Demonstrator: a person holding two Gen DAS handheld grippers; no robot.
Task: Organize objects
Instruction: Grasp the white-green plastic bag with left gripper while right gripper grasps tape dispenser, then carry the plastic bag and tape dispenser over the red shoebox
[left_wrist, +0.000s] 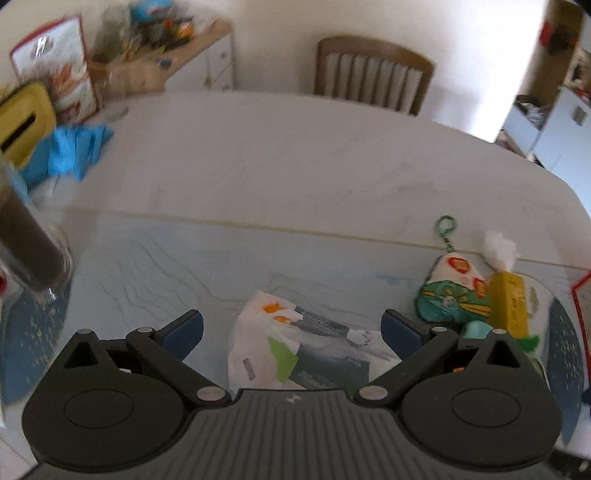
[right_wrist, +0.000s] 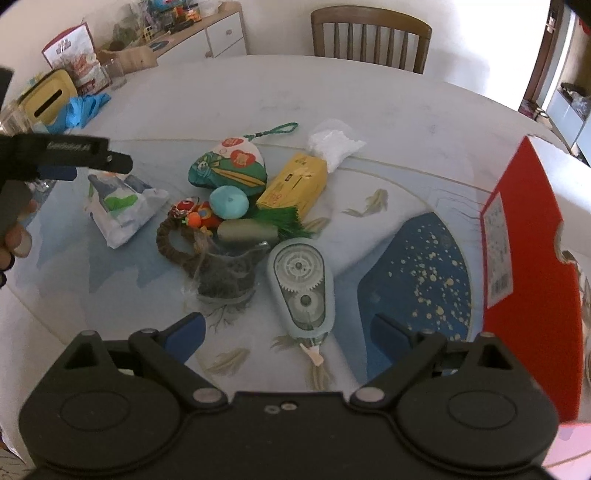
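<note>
A white printed packet (left_wrist: 295, 350) (right_wrist: 120, 205) lies on the table just ahead of my left gripper (left_wrist: 291, 328), whose blue-padded jaws stand open on either side of it without touching. My right gripper (right_wrist: 288, 332) is open too, low over the table, with the pale blue tape dispenser (right_wrist: 303, 284) lying between and ahead of its fingers. Beyond the dispenser sits a pile: a green embroidered pouch (right_wrist: 229, 166) (left_wrist: 452, 295), a yellow box (right_wrist: 295, 182) (left_wrist: 509, 302), a teal round disc (right_wrist: 229, 202), a brown ring (right_wrist: 177, 243), a small glass dish (right_wrist: 229, 275). The left gripper (right_wrist: 92, 157) also shows from the side.
A red box (right_wrist: 532, 266) stands open at the right edge. At the far left are a yellow tissue box (right_wrist: 48, 96), blue cloth (right_wrist: 83, 109) and a glass jar (left_wrist: 29, 247). A wooden chair (right_wrist: 369, 33) stands behind the round table (right_wrist: 369, 110). A hand (right_wrist: 14, 236) holds the left tool.
</note>
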